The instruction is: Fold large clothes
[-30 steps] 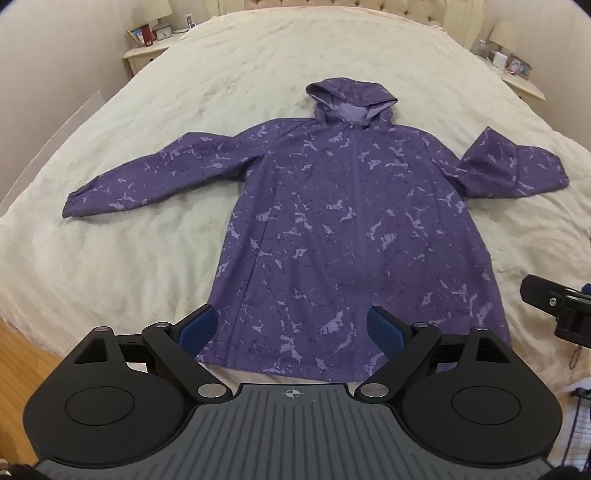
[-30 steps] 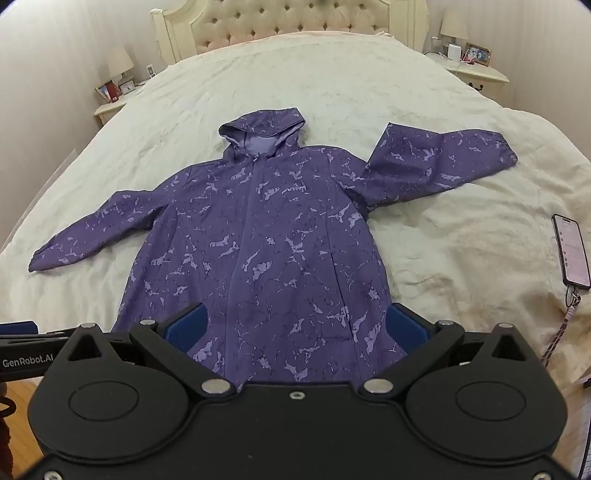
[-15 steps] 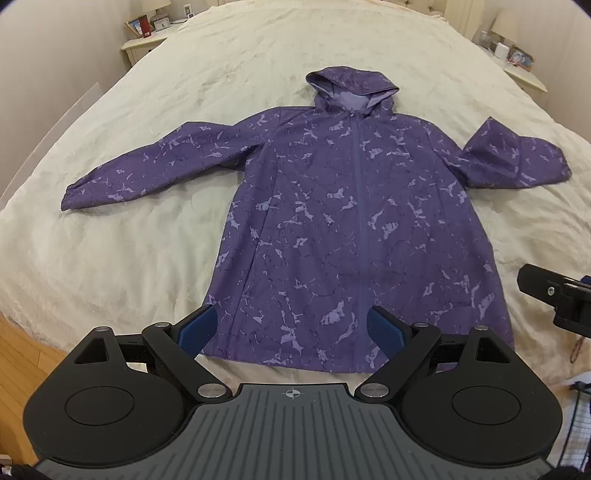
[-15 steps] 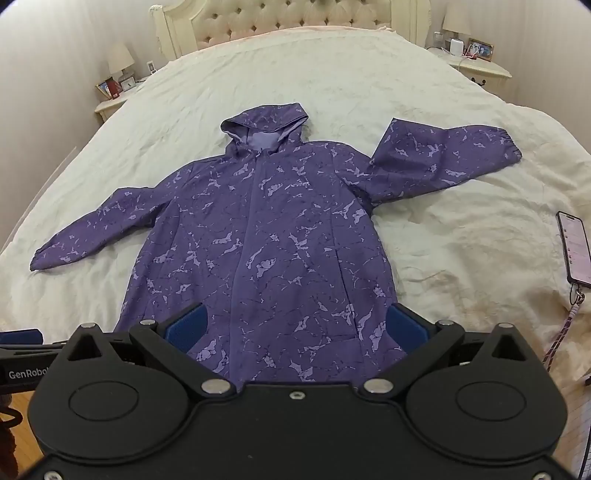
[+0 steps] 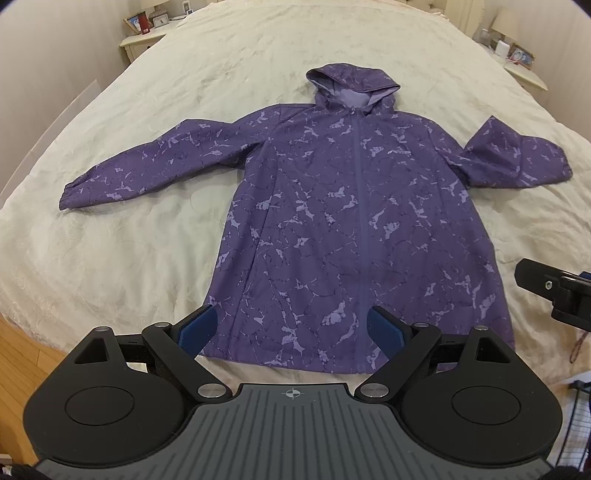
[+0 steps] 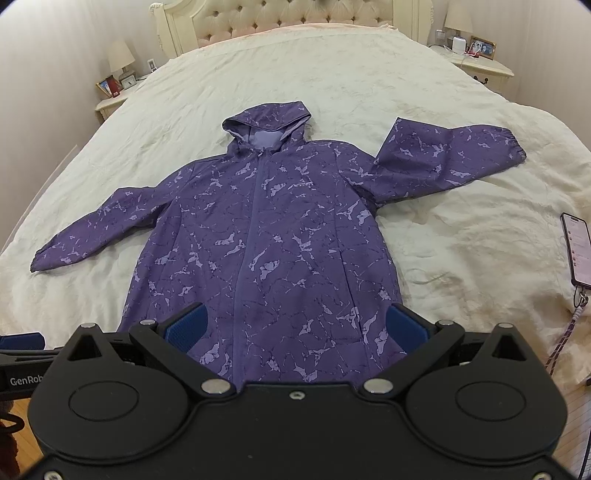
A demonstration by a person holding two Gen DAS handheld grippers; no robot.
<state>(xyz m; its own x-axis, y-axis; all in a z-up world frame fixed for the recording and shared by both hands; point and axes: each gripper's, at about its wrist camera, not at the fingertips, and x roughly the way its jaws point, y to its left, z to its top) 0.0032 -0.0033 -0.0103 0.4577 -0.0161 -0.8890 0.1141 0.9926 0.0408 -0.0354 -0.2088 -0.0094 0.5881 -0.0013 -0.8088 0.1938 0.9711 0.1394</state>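
Note:
A purple hooded jacket (image 5: 351,229) (image 6: 273,243) with a pale marbled print lies flat and zipped on the cream bedspread (image 5: 129,240) (image 6: 461,229), hood toward the headboard. Its left sleeve stretches out straight; its right sleeve (image 6: 443,158) is bent, angling up toward the cuff. My left gripper (image 5: 291,328) hovers open above the jacket's hem, nothing between its blue pads. My right gripper (image 6: 295,325) is open too, above the lower front of the jacket, holding nothing. Part of the right gripper shows at the right edge of the left wrist view.
A phone (image 6: 578,253) with a lit screen and a cord lies on the bed at the right. Nightstands with lamps and frames (image 6: 114,86) (image 6: 476,55) flank the tufted headboard (image 6: 288,18). Wooden floor (image 5: 22,354) shows past the bed's near-left edge.
The left wrist view has tipped slightly downward, so the jacket sits a little higher and fuller in frame. Neither gripper's jaws have moved, and the jacket lies as before.

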